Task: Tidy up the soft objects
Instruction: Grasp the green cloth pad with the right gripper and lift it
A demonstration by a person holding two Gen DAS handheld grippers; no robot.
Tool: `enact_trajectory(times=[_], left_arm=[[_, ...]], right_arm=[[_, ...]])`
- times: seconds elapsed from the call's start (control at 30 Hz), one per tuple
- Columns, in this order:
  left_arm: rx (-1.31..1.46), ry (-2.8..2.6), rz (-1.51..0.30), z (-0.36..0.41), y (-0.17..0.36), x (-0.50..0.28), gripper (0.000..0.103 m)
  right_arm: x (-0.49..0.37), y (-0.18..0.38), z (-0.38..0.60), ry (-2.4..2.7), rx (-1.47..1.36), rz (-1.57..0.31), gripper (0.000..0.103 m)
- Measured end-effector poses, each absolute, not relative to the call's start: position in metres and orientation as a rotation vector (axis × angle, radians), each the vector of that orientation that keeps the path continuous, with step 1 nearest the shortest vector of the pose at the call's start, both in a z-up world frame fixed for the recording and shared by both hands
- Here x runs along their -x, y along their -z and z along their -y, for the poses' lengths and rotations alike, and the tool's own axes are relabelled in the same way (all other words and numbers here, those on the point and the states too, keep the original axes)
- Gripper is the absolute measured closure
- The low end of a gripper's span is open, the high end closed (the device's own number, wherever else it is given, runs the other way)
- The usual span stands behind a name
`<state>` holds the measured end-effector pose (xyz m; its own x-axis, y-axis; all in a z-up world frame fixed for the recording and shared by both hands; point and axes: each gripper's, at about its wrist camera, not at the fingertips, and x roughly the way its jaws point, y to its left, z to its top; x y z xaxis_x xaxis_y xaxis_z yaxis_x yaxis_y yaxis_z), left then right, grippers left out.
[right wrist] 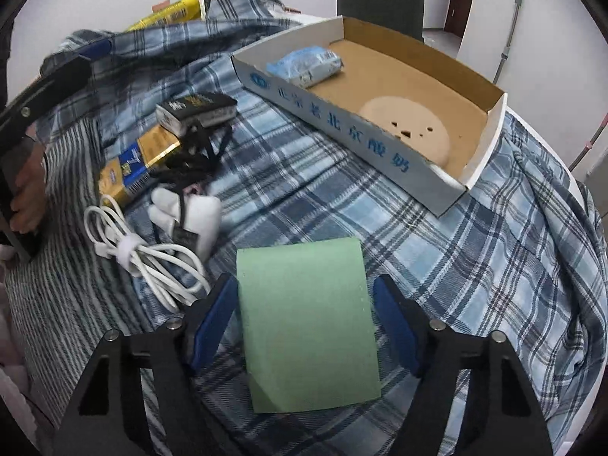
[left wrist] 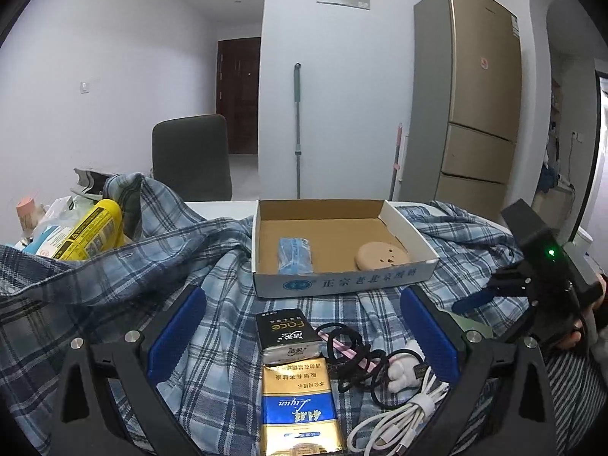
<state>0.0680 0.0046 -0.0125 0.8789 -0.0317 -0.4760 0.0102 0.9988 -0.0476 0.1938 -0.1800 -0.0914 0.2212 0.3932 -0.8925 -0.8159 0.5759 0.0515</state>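
Observation:
A shallow cardboard box (left wrist: 344, 285) (right wrist: 342, 129) sits on a blue plaid cloth (left wrist: 212, 266) (right wrist: 494, 247). Inside it lie a blue wrapped pack (left wrist: 295, 255) (right wrist: 304, 62) and a beige round pad (left wrist: 382, 256) (right wrist: 406, 121). My left gripper (left wrist: 302, 330) is open above a black tissue pack (left wrist: 287, 336) (right wrist: 195, 108), a gold and blue pack (left wrist: 298, 406) (right wrist: 136, 161), black hair ties (left wrist: 353, 353), a white plush (left wrist: 402, 368) (right wrist: 190, 214) and a white cable (left wrist: 402, 414) (right wrist: 136, 250). My right gripper (right wrist: 306, 307) is open with its fingers on either side of a green flat piece (right wrist: 307, 323).
A yellow bottle (left wrist: 91, 233) (right wrist: 171, 13) and bags lie at the left beyond the cloth. A dark chair (left wrist: 192, 157) stands behind the table. A mop (left wrist: 298, 129) leans on the wall and a fridge (left wrist: 475, 114) stands at the right. The right gripper shows at the right edge in the left wrist view (left wrist: 494, 292).

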Motion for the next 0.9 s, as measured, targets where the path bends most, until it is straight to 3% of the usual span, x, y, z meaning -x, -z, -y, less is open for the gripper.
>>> enact_trajectory(times=[0.5,0.73,0.9], left_arm=[[0.041,0.024,-0.507,-0.005,0.013,-0.07,0.0],[0.035,-0.003,-0.56,-0.008,0.02,-0.079,0.0],[0.063,-0.05,-0.657,-0.016,0.033,-0.095,0.004]], right_arm=[[-0.192,0.081,0.177,-0.8,0.46,-0.993,0.034],[-0.164,0.018,0.201,-0.58,0.132,-0.809,0.034],[-0.136,0.002,0.201,-0.429,0.117,-0.621,0.034]])
